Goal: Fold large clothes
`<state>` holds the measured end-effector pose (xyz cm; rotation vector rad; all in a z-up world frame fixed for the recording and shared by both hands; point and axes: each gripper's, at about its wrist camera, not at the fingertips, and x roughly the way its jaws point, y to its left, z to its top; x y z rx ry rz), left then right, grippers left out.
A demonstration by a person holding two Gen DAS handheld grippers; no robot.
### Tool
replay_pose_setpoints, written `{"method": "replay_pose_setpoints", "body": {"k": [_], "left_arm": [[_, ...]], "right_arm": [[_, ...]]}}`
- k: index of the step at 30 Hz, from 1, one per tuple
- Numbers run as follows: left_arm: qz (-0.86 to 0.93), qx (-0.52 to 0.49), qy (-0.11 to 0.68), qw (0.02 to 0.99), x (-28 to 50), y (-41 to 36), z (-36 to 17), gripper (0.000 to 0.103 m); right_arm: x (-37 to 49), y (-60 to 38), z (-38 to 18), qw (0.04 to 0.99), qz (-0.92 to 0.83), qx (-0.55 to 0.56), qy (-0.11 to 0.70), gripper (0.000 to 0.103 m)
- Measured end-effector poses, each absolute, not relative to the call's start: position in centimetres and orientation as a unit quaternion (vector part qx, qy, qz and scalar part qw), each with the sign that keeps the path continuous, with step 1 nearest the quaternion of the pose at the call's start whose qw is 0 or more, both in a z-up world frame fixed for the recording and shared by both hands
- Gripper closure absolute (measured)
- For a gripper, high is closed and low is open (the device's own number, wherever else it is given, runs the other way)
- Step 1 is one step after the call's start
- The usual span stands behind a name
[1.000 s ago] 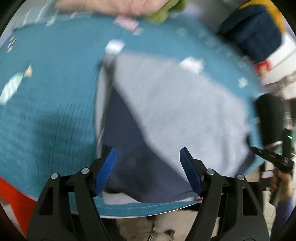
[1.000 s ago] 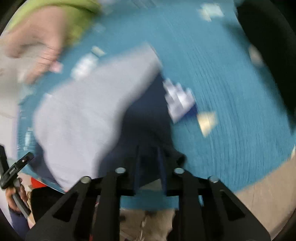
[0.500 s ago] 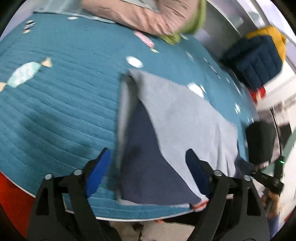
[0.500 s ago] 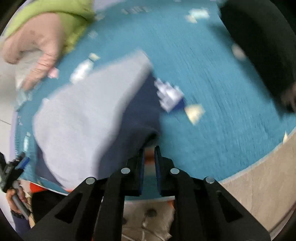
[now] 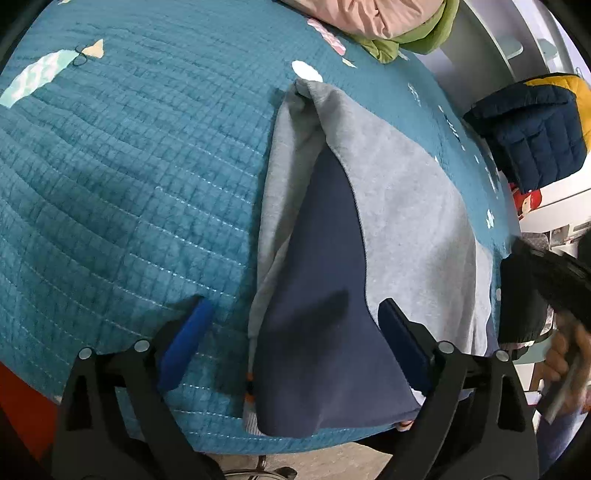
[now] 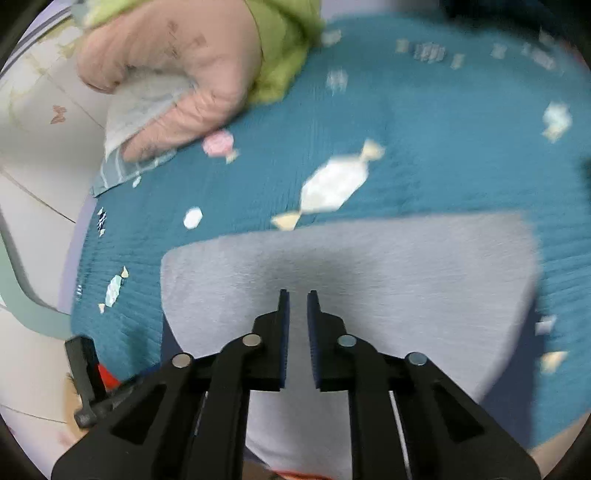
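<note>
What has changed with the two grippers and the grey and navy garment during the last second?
The right gripper let go of the navy edge it was pinching and moved away over the grey garment; its jaws are shut and empty. The left gripper is opening wider above the navy part, with no pad pressing on it. The garment stays folded on the teal quilt; the pink and green clothes stay at the far edge.

The right wrist view is motion-blurred, smearing the quilt's (image 6: 443,129) candy prints; the grey garment's (image 6: 351,266) lower part hides behind the gripper body; the puffer jacket (image 5: 535,136) is cut off at right.
</note>
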<state>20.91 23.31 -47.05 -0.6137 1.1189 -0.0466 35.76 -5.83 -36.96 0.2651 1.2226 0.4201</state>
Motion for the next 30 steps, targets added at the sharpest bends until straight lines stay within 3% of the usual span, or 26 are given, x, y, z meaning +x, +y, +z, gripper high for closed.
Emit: {"method": "replay_pose_setpoints", "body": {"k": [8, 18, 22, 30], "left_arm": [[-0.025, -0.289, 0.524, 0.801, 21.4, 23.1, -47.2, 0.010], [-0.031, -0.278, 0.535, 0.797, 21.3, 21.9, -47.0, 0.010], [-0.032, -0.283, 0.535, 0.796, 20.8, 21.7, -47.2, 0.010], [-0.034, -0.314, 0.538, 0.782, 20.7, 21.9, -47.5, 0.010]], "right_arm": [[38.0, -5.3, -44.1, 0.760, 0.162, 0.138, 0.614, 0.103], [30.5, -7.6, -43.9, 0.707, 0.187, 0.163, 0.662, 0.103], [29.2, -8.3, -45.0, 0.729, 0.186, 0.182, 0.634, 0.103], [25.4, -8.6, -43.8, 0.709, 0.193, 0.169, 0.657, 0.103]]}}
